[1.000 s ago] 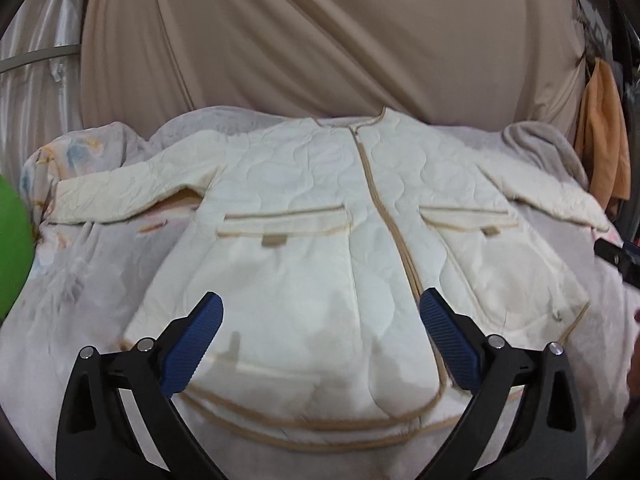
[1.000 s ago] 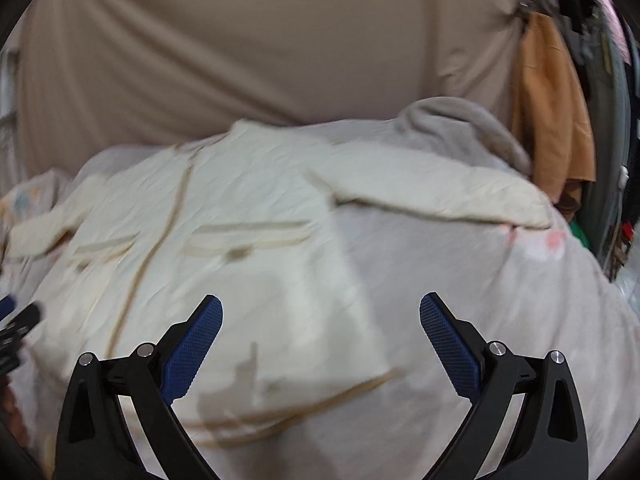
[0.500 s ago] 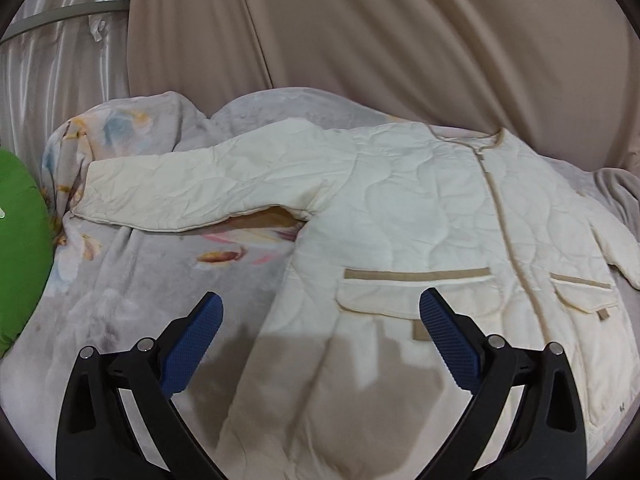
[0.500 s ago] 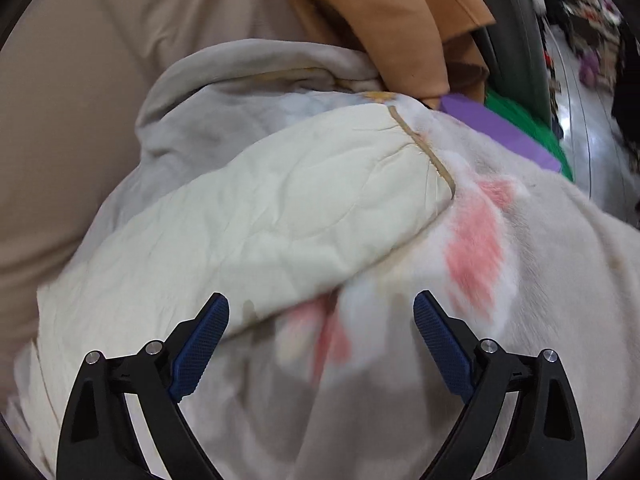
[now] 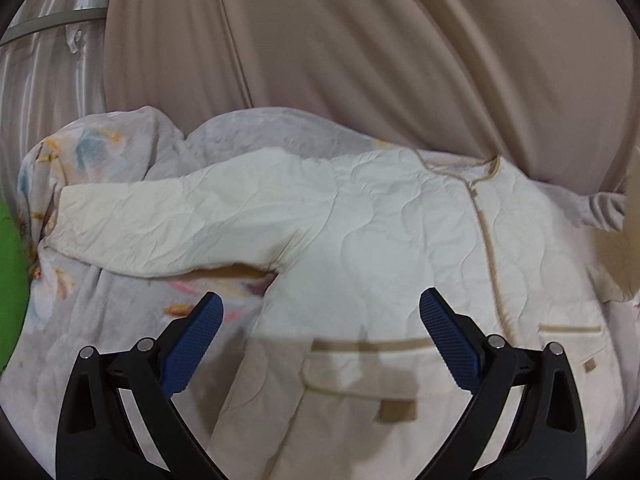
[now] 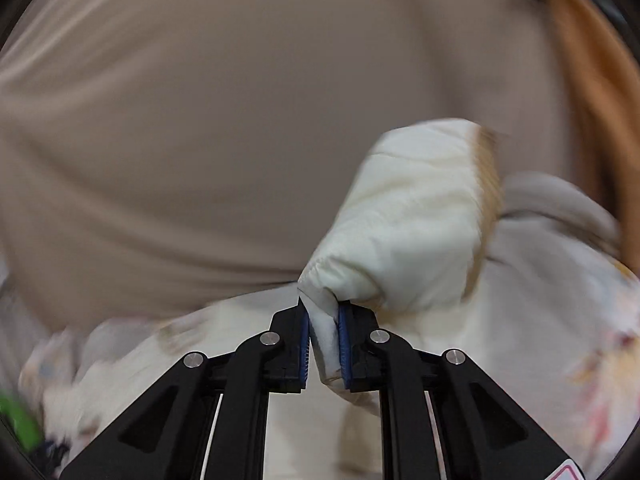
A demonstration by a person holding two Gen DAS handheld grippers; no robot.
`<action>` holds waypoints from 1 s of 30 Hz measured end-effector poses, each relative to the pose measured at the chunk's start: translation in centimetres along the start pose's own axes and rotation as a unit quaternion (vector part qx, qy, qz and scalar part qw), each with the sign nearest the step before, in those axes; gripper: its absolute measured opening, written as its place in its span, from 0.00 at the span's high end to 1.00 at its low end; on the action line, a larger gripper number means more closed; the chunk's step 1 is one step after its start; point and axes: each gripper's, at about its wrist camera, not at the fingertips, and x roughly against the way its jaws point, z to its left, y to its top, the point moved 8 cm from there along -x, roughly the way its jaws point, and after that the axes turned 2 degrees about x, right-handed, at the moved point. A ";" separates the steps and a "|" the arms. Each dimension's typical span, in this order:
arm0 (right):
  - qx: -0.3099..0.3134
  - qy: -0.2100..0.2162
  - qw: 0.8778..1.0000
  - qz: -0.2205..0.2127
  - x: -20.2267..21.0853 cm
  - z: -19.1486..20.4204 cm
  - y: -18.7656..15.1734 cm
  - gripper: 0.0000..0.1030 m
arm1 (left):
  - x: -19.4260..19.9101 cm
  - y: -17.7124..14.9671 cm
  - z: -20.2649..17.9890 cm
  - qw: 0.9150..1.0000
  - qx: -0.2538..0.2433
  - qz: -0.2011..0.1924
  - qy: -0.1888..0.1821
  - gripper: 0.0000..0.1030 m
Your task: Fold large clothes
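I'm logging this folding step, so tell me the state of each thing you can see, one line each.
Cream quilted jacket: spread front up on the blanket, front closed.
Left sleeve: flat, stretched out sideways.
Right sleeve: pinched near the cuff, lifted.
Right gripper: jaws just closed, shut on the sleeve.
Left gripper: open, holding nothing, above the jacket.
Floral blanket: rumpled.

Both views are being lit softly and evenly, with no glare. In the left wrist view the picture is being kept sharp, and a dim shadow is being thrown on the cream jacket (image 5: 400,240) just ahead of the fingers (image 5: 192,344). The right wrist view is being smeared by motion blur, most on the beige curtain (image 6: 200,120). Edges are being bent and darkened by the fisheye lens.
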 end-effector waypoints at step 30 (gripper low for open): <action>-0.012 -0.059 0.985 0.162 -7.6 -1.4 -12.8 0.38 | -12.0 4.5 -4.7 0.977 0.060 0.101 -0.176 0.96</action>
